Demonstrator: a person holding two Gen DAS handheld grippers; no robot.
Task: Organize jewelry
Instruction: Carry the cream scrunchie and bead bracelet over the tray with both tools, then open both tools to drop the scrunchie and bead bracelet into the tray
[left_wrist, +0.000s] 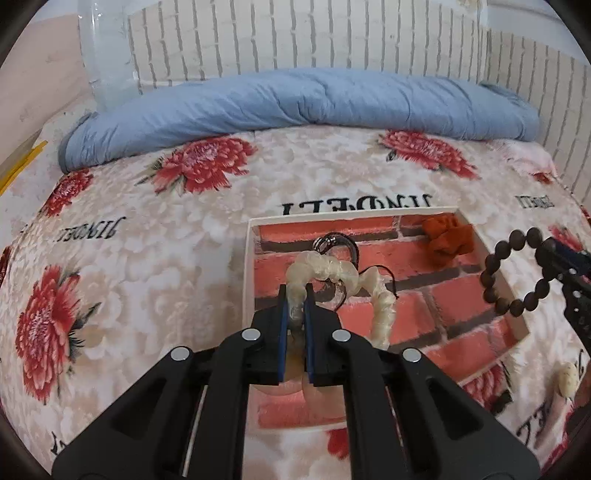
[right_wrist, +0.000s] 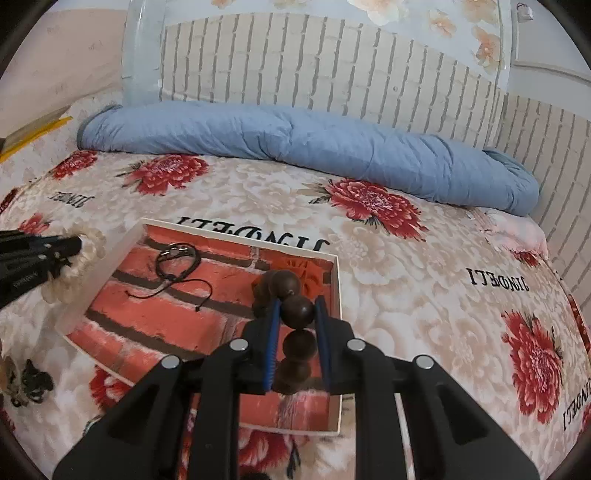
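Observation:
My left gripper is shut on a cream ruffled band, which hangs in a loop over the left part of a shallow white box lined with red brick print. A black cord bracelet and an orange fabric piece lie in the box. My right gripper is shut on a dark brown bead bracelet above the box's right rim. That bracelet shows as a full ring in the left wrist view. The left gripper with the cream band appears at the left edge.
The box sits on a floral blanket covering a bed. A rolled blue quilt lies along the far side against a white brick-pattern wall. A small black item lies left of the box, a cream piece right of it.

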